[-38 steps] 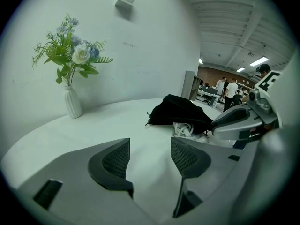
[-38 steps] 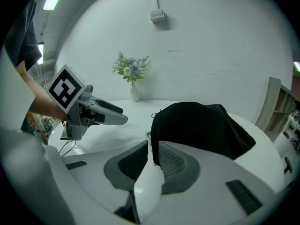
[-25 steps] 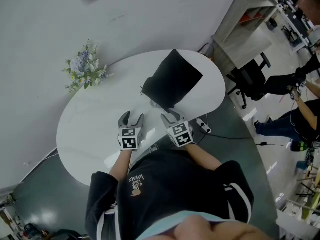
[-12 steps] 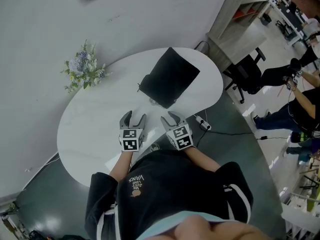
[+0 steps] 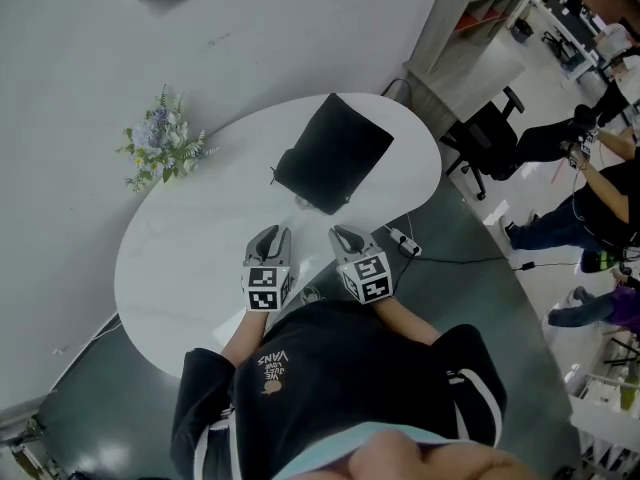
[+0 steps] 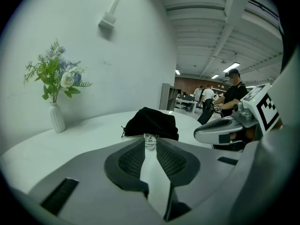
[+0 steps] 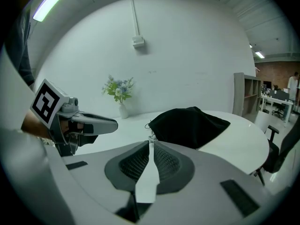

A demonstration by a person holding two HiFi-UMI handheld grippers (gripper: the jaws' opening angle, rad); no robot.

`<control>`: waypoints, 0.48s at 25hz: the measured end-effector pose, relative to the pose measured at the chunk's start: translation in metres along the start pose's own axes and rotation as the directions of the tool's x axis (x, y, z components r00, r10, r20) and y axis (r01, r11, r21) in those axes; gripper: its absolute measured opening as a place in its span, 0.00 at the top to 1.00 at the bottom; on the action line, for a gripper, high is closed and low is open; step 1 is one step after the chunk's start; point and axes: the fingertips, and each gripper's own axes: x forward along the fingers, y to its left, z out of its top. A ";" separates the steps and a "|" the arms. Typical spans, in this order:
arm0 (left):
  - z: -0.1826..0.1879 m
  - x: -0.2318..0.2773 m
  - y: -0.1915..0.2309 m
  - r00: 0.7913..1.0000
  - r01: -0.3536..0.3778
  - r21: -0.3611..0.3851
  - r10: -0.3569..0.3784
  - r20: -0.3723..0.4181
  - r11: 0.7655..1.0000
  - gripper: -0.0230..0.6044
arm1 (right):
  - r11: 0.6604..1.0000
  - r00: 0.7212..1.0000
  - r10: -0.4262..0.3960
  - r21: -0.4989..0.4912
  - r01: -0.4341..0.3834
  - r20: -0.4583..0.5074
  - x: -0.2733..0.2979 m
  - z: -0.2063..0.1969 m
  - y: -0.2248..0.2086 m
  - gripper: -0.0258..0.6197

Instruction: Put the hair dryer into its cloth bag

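A black cloth bag (image 5: pixel 332 153) (image 6: pixel 152 123) (image 7: pixel 190 125) lies bulging on the far half of the white oval table (image 5: pixel 190 258). A small pale thing (image 5: pixel 304 204) sits at the bag's near edge. No hair dryer shows in any view. My left gripper (image 5: pixel 270 236) (image 6: pixel 150 142) hovers at the near table edge, short of the bag. Its jaws have just been closing to a thin slit with nothing between them. My right gripper (image 5: pixel 345 236) (image 7: pixel 150 142) hangs beside it. Its jaws have also just been closing, and their tips now meet on nothing.
A white vase of flowers (image 5: pixel 160 148) (image 6: pixel 55 102) (image 7: pixel 121 97) stands at the table's left edge. A power strip (image 5: pixel 405 245) lies on the floor right of the table. Beyond it are an office chair (image 5: pixel 488 133), a wooden shelf (image 5: pixel 470 38) and seated people (image 5: pixel 590 158).
Both grippers' jaws stood wide apart before and have come together. Both grippers have crept a little toward the bag. The bag has not moved.
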 end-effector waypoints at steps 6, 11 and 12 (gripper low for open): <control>0.014 -0.010 -0.005 0.998 0.000 0.025 -0.002 0.063 1.000 0.91 | 0.998 0.999 -0.019 0.069 0.015 0.050 -0.011 0.013 -0.007 0.88; 0.029 -0.022 -0.008 0.993 -0.005 0.044 0.000 0.116 0.999 0.93 | 0.995 0.995 -0.024 0.096 0.015 0.094 -0.021 0.029 -0.009 0.88; 0.031 -0.025 -0.008 0.992 -0.009 0.044 0.004 0.128 0.999 0.93 | 0.995 0.995 -0.025 0.099 0.015 0.102 -0.022 0.032 -0.009 0.88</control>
